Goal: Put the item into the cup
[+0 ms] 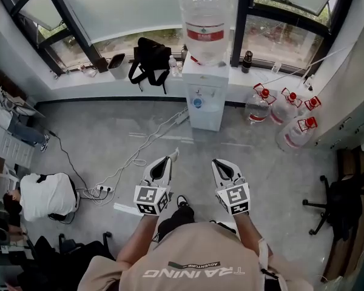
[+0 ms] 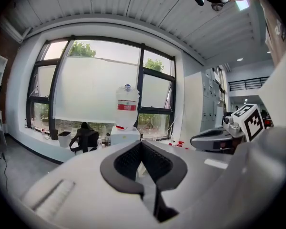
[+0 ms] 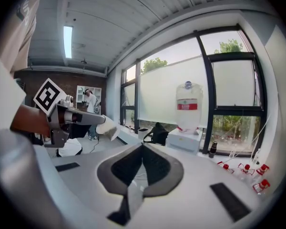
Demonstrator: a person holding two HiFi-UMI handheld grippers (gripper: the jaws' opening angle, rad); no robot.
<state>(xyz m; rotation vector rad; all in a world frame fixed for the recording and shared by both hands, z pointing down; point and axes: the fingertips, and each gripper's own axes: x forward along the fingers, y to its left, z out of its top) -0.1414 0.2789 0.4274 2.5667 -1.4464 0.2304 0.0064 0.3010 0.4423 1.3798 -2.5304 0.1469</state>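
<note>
I stand on a grey floor facing a water dispenser [image 1: 204,99], both grippers held out level at waist height. My left gripper [image 1: 168,158] is shut, and a small white item [image 1: 174,155] sticks out past its tips. The right gripper view shows that same item [image 3: 107,127] at the left gripper's nose. My right gripper [image 1: 216,161] is shut too, with nothing between its jaws. In each gripper view the dark pads [image 2: 133,159] [image 3: 152,163] meet at the tip. No cup shows in any view.
A large water bottle [image 1: 205,23] tops the dispenser. Several spare jugs [image 1: 285,111] stand on the floor to its right. A black bag [image 1: 150,56] and a grey bin [image 1: 117,65] sit on the windowsill. Cables [image 1: 139,150] cross the floor. A seated person [image 1: 45,196] is at the left and an office chair [image 1: 337,202] at the right.
</note>
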